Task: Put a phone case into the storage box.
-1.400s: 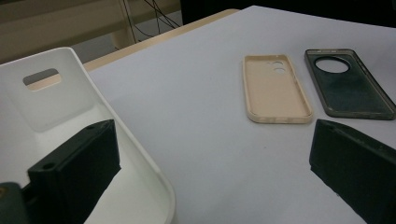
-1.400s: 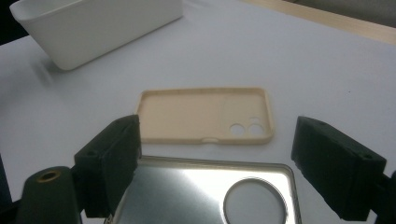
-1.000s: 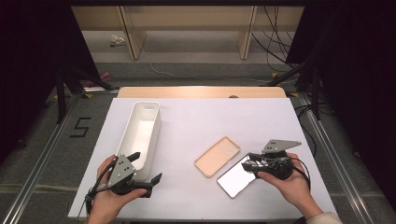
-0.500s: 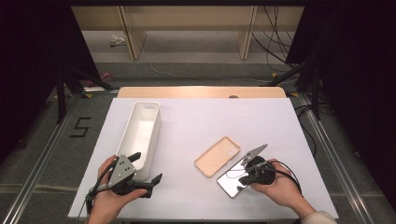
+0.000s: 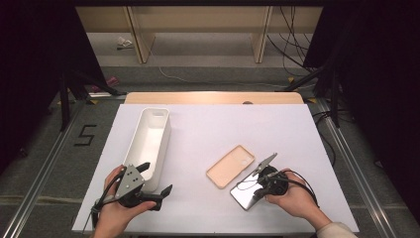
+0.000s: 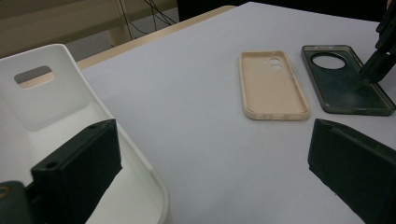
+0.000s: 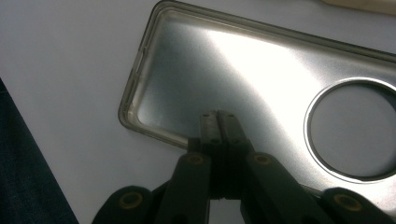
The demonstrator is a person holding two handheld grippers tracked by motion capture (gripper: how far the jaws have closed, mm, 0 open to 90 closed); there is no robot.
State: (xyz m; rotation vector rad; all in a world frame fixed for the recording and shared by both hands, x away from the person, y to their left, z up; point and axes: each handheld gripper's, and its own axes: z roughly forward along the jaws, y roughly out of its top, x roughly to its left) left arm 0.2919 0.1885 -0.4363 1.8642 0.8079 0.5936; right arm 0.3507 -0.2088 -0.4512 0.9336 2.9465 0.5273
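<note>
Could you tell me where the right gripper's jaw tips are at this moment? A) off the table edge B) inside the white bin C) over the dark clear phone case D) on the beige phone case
C: the right gripper, jaws shut together, sits over the dark clear phone case, near its long rim.

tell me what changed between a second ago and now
The right gripper tilted down onto the clear dark phone case. Its jaws closed, and their tips now sit on the case's near long edge. The left gripper stayed open astride the white bin's near end, and the beige phone case did not move.
</note>
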